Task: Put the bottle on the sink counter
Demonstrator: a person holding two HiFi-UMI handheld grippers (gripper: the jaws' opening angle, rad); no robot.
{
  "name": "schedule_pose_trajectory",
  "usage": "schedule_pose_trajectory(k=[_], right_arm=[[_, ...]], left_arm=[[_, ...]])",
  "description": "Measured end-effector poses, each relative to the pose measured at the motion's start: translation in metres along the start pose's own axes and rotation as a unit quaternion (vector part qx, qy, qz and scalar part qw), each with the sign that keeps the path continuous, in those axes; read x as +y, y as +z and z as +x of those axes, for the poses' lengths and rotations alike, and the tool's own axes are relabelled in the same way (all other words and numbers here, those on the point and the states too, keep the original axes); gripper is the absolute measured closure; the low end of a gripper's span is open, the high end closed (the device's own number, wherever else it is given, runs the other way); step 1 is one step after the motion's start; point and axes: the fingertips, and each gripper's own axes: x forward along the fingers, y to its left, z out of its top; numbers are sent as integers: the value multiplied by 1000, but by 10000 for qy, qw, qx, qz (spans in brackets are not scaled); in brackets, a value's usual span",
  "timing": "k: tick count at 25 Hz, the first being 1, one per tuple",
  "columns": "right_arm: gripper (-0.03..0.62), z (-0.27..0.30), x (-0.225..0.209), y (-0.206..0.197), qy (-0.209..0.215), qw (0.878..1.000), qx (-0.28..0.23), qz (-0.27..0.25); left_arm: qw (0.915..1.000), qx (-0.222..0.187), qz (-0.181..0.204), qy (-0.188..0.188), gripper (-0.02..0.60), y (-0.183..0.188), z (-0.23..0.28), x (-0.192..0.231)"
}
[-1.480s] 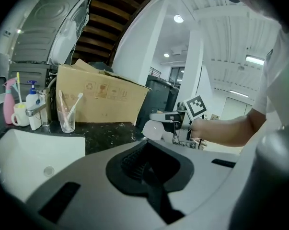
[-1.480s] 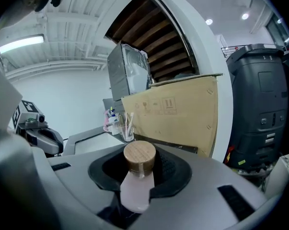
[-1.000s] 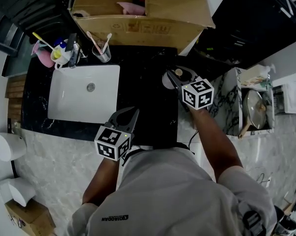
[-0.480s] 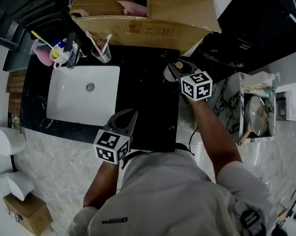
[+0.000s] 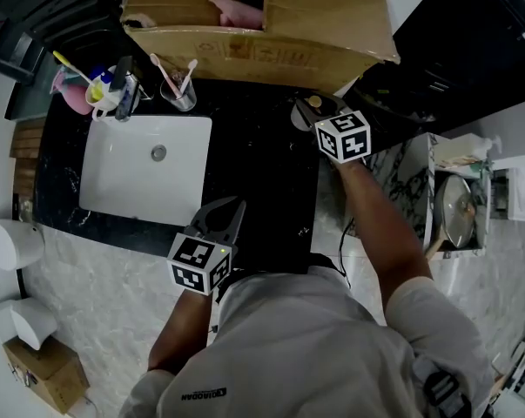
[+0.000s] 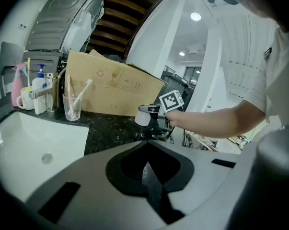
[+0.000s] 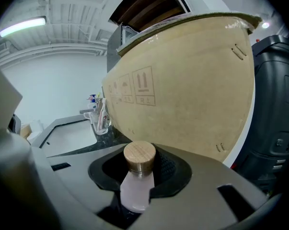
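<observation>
Over at the counter's (image 5: 262, 172) back right corner, bottle (image 7: 136, 186) sitting in the right tongs (image 5: 310, 108)
Right tongs are clamping the pale bottle under its wooden cap, just beside the cardboard box (image 5: 245, 50). Left tongs (image 5: 230, 210) are hovering over the counter's front edge, right of the sink (image 5: 140, 185), jaws pressing together on nothing.

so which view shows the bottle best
The right gripper view: the bottle sits close up between the jaws, wooden cap and pale body clear. The left gripper view shows it small and distant. The head view shows only a sliver from above.
</observation>
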Motion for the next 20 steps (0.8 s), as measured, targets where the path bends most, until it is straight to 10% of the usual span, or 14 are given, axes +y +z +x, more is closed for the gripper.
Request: schedule_pose_trajectory(k=[20], right_arm=[[459, 36, -25, -3, -235, 9995, -9, -228]], left_arm=[[9998, 23, -96, 173, 566, -5, -2, 3]])
